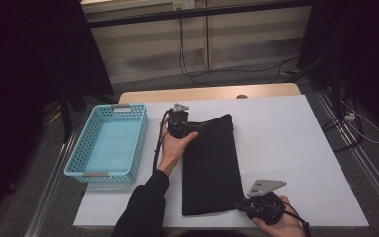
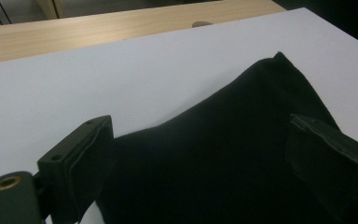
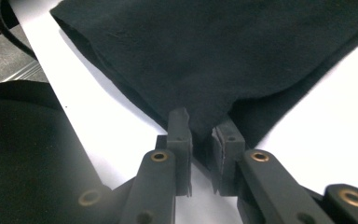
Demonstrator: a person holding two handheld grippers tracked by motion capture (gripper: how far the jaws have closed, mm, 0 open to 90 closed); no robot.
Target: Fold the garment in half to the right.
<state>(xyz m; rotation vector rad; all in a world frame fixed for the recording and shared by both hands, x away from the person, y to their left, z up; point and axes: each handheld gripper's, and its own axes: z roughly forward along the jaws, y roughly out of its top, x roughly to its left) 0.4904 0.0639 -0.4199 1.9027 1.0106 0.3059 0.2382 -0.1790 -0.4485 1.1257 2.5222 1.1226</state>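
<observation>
Black cloth (image 1: pixel 210 165) lies flat mid-bench, beside basket (image 1: pixel 109 142). L gripper (image 2: pixel 200 154) jaws apart over far corner; R gripper (image 3: pixel 204 149) jaws slightly apart, near corner btwn them, barely pinched. Folding/binning not yet done.

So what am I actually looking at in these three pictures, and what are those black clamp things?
There is no robot here: a person holds a black two-jawed hand tool in each hand. The high view looks down from above the person's side of the white table. The other two pictures come from small cameras that ride on the tools and look along their jaws. On the table lie a long folded black cloth and, to its left, a turquoise perforated plastic basket. The left tool is at the cloth's far left corner, with its jaws wide open on either side of the fabric and gripping nothing. The right tool is at the near right corner. The cloth's tip sits between its nearly closed jaws, but I can't tell whether they pinch it.
</observation>
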